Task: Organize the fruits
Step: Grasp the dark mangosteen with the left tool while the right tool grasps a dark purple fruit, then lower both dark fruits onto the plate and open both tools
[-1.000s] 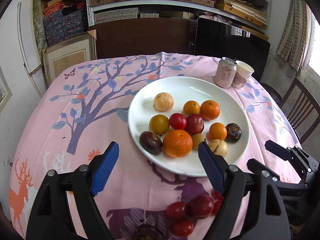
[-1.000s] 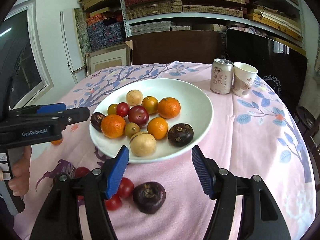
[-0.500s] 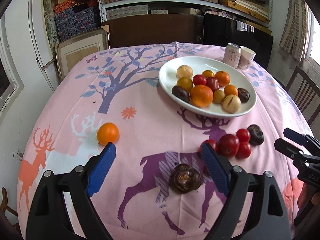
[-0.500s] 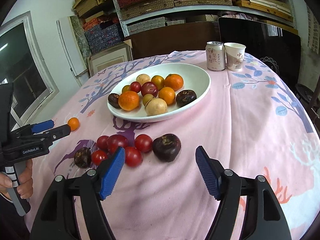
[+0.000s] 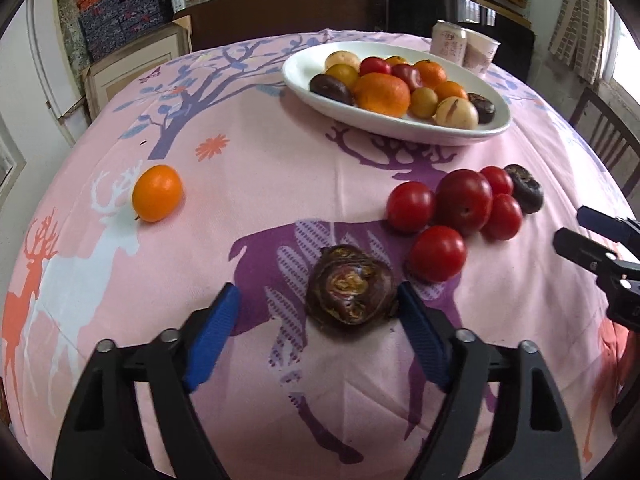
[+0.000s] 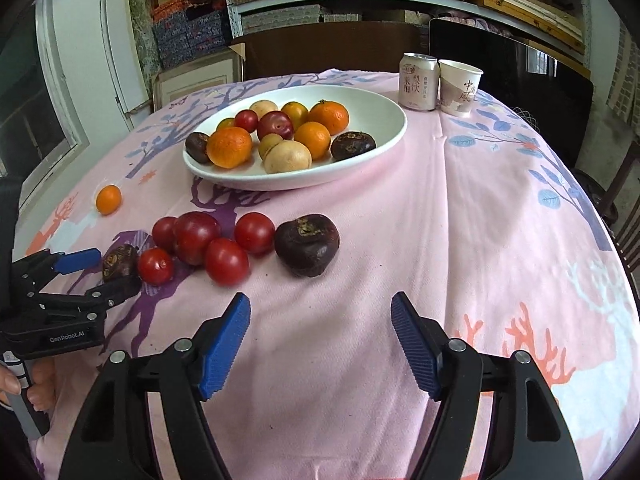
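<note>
A dark brown fruit (image 5: 350, 296) lies on the pink cloth between the fingers of my left gripper (image 5: 316, 291). Its jaws are closing: the right pad touches the fruit, the left pad stands apart. In the right wrist view that left gripper (image 6: 80, 276) brackets the same fruit (image 6: 120, 266). My right gripper (image 6: 319, 300) is open and holds nothing, just short of a larger dark fruit (image 6: 307, 244). Several red tomatoes (image 6: 196, 236) cluster between the two dark fruits. A small orange fruit (image 5: 157, 193) lies alone at the left. The white plate (image 6: 380, 120) holds several mixed fruits.
A drink can (image 6: 418, 86) and a paper cup (image 6: 460, 88) stand behind the plate at the far right. A wooden chair (image 5: 608, 136) is past the table's right edge. Shelves with boxes line the back wall. A hand (image 6: 36, 384) grips the left tool.
Both grippers have pulled back from the plate and sunk toward the loose fruit. The left jaws have narrowed around the dark brown fruit. The right jaws stand a little wider.
</note>
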